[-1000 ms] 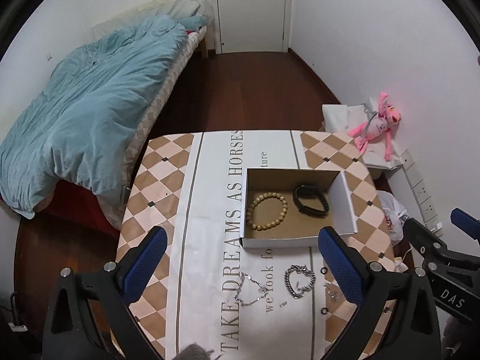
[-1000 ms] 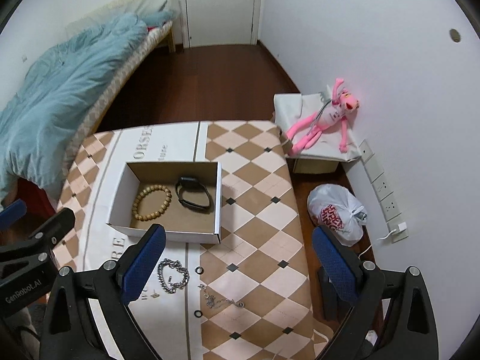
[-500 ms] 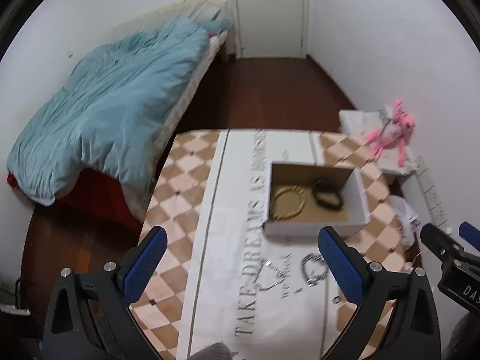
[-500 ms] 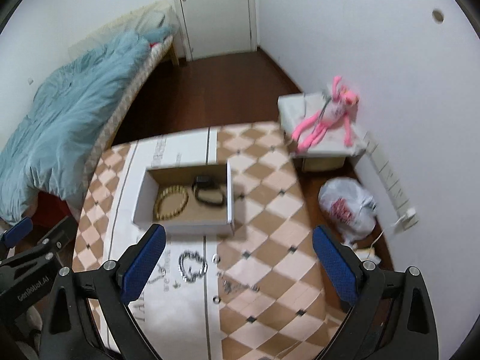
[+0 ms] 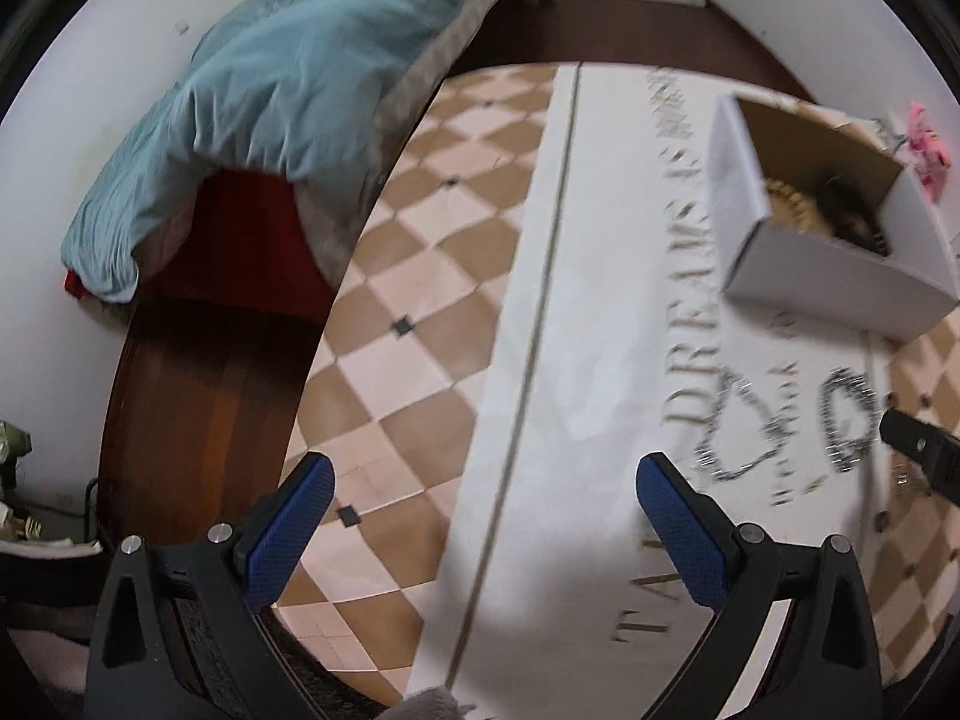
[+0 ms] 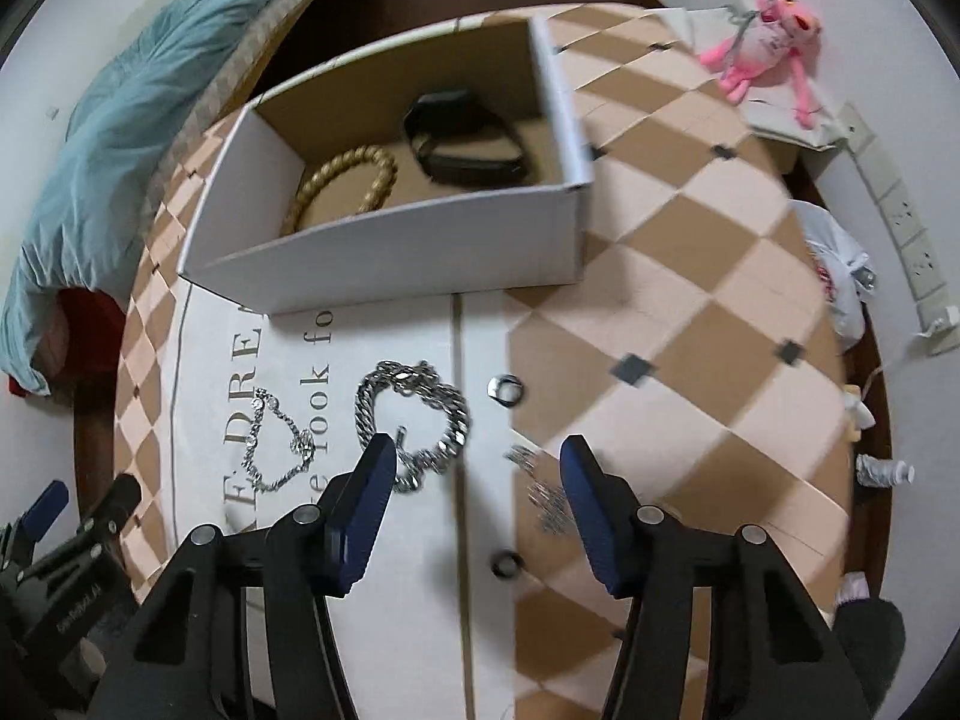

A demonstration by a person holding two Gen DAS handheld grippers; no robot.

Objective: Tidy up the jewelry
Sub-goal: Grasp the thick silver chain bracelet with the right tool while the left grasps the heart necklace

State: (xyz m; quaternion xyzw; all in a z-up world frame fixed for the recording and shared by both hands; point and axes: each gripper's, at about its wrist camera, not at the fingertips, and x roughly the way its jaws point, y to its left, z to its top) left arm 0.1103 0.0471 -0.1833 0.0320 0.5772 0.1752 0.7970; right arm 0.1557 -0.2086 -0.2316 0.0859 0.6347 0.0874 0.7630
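1. Landmark: white box (image 6: 384, 252) on the checkered tablecloth (image 6: 690, 276).
2. Right view only: a bead bracelet (image 6: 345, 180) and a black band (image 6: 465, 138) sit inside the box; below it lie a chunky chain (image 6: 414, 420), a thin chain (image 6: 276, 444) and a ring (image 6: 506, 389).
3. Right gripper (image 6: 477, 468): jaws have just been closing, part open, nothing between the pads.
4. Left view only: a bed (image 5: 288, 78) left of the box; both chains blurred.
5. Left gripper (image 5: 483, 495): jaws wide apart, empty, over bare cloth left of the chains.
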